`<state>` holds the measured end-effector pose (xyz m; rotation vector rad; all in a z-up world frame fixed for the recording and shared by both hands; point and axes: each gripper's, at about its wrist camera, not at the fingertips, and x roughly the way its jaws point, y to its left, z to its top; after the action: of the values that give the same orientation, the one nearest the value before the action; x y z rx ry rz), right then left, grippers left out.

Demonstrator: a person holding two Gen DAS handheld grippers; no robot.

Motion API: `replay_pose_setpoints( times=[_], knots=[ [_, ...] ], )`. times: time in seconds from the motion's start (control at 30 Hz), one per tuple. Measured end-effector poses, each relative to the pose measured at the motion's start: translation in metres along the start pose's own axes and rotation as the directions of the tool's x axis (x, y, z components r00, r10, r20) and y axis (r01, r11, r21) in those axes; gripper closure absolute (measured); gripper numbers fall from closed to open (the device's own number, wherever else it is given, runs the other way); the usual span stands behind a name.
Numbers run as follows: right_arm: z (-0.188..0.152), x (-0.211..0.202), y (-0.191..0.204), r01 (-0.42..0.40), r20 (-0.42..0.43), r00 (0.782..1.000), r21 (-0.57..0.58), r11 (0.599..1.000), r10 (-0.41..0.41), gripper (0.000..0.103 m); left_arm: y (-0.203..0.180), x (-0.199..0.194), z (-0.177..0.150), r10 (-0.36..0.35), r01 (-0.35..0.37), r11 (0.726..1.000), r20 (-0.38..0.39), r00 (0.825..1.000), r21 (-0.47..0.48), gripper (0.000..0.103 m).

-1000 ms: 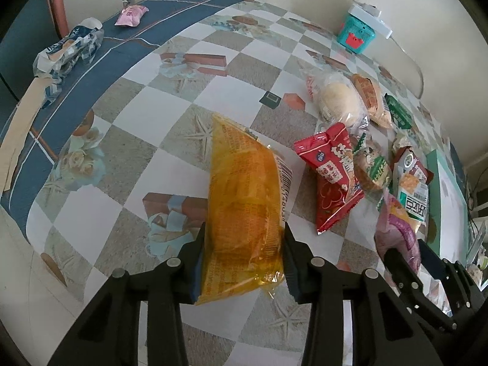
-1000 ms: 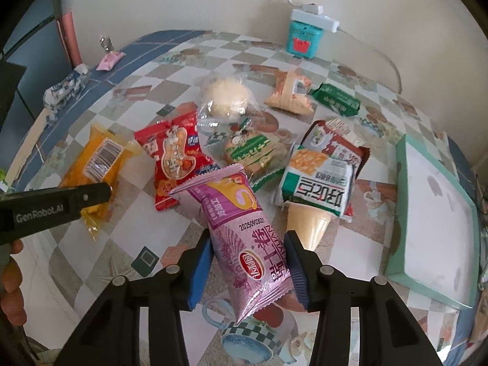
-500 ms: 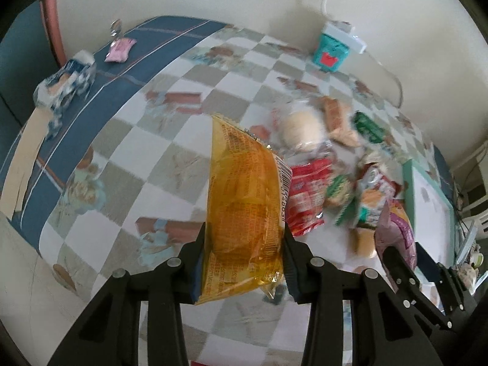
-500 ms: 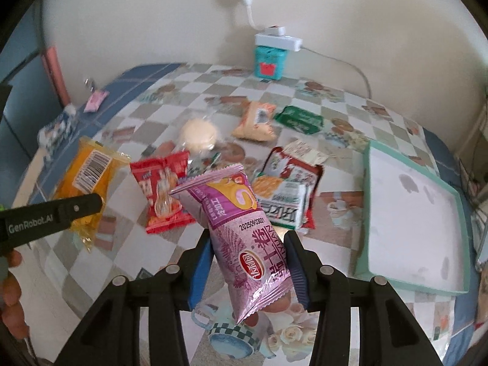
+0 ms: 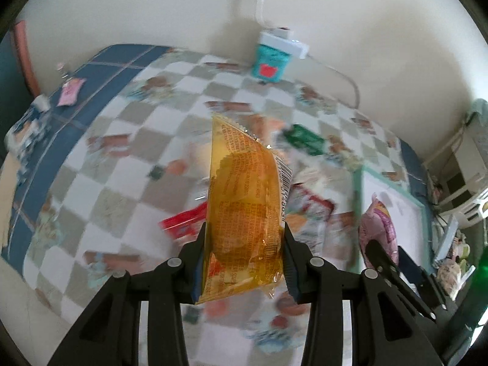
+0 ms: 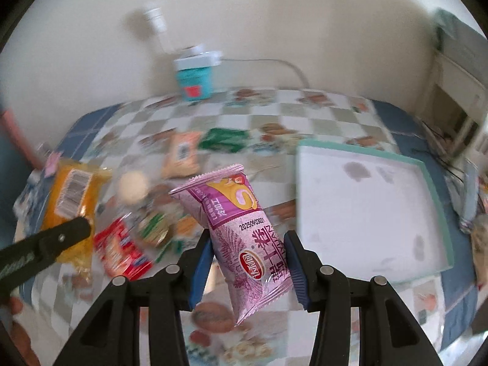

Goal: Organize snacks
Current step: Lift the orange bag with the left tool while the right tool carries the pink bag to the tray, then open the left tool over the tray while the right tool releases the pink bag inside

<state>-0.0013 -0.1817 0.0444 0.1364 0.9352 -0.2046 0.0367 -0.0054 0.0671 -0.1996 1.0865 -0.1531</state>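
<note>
My left gripper (image 5: 244, 262) is shut on a yellow-orange snack packet (image 5: 244, 201), held up in the air above the checked tablecloth. My right gripper (image 6: 248, 270) is shut on a pink-purple snack packet (image 6: 241, 228), also lifted off the table. In the left wrist view the pink packet (image 5: 378, 228) shows at the right, in front of the tray. In the right wrist view the yellow packet (image 6: 71, 201) and a left finger (image 6: 45, 244) show at the left. A white tray with a teal rim (image 6: 427, 177) lies on the table at the right, with nothing in it.
Several other snacks lie in a blurred heap mid-table: a red packet (image 6: 122, 250), a green packet (image 6: 224, 140), an orange packet (image 6: 183, 155), a round bun (image 6: 132, 186). A teal box with a power strip (image 6: 195, 79) stands by the back wall. A small pink sweet (image 5: 70, 94) lies far left.
Both grippers have risen from the table with their packets and swung to the right, toward the tray. The snack heap now lies lower and farther below. Both grips are unchanged.
</note>
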Motion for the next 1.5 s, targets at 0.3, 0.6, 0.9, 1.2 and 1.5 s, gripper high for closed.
replay_pose_setpoints(
  times=[0.3,0.6,0.9,1.2,1.5],
  knots=[
    [0.024,0.023,-0.071,0.185,-0.057,0.982,0.182,0.966,-0.178,0.053,-0.082,0.035,0.019,-0.095,0.098,0.993,-0.045,0.994,0.070,0.060],
    [0.032,0.045,-0.141,0.306,-0.114,0.952,0.311,0.900,-0.284,0.053,-0.143,0.072,0.022,-0.142,0.155,0.978,-0.097,0.985,0.137,0.060],
    [0.022,0.068,-0.205,0.359,-0.200,0.933,0.441,0.823,-0.300,0.053,-0.200,0.110,0.019,-0.176,0.208,0.951,-0.152,0.973,0.229,0.060],
    [0.021,0.087,-0.231,0.395,-0.227,0.918,0.475,0.786,-0.324,0.053,-0.246,0.147,0.010,-0.196,0.249,0.918,-0.191,0.962,0.309,0.060],
    [0.022,0.099,-0.232,0.392,-0.249,0.919,0.468,0.792,-0.307,0.048,-0.248,0.160,0.012,-0.165,0.214,0.925,-0.177,0.970,0.314,0.047]
  ],
)
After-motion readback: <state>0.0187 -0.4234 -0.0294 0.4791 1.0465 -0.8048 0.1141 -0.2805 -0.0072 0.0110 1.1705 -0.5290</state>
